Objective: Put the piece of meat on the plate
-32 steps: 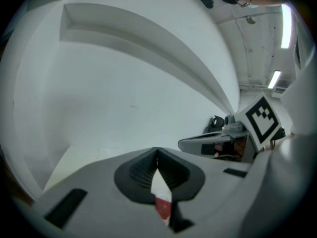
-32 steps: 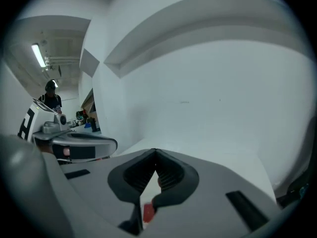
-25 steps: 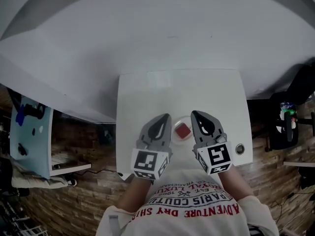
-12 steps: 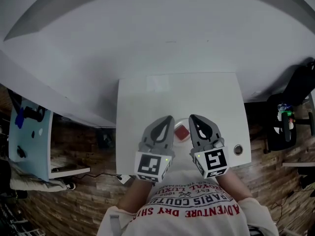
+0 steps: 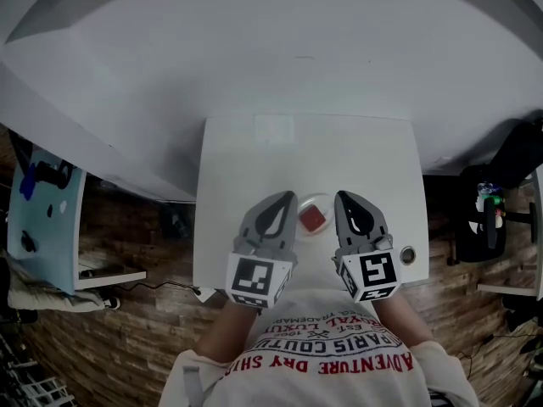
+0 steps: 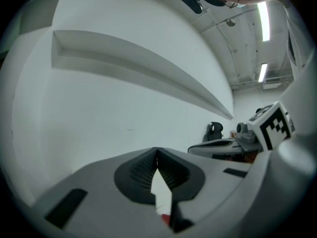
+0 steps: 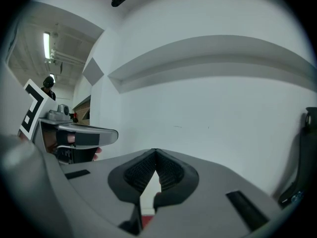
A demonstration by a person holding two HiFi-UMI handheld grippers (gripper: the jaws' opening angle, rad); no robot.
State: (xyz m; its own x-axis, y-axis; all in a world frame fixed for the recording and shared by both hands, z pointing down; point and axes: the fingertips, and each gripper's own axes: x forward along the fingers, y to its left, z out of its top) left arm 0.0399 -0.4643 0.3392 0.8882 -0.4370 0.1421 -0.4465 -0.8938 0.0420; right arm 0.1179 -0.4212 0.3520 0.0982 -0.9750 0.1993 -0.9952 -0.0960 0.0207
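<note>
A red piece of meat [image 5: 313, 218] lies on a small white plate [image 5: 326, 203] on the white table, between my two grippers in the head view. The left gripper [image 5: 283, 200] hangs just left of the plate, its jaws closed tip to tip with nothing in them. To the right of the plate is the right gripper [image 5: 343, 198], jaws likewise together and empty. In the left gripper view the left gripper [image 6: 157, 151] shows its ribbed pads meeting, a red sliver of meat [image 6: 165, 218] below. The right gripper [image 7: 156, 152] looks the same in its own view.
The white table [image 5: 254, 168] stands against a white wall. A small round metal object [image 5: 408, 254] sits near the table's right front corner. A dark chair [image 5: 492, 219] stands to the right, a light blue board [image 5: 42, 227] to the left on the brick-pattern floor.
Both grippers stay in the same place beside the plate, jaws together. The head view has shifted slightly; the meat stays on the plate.
</note>
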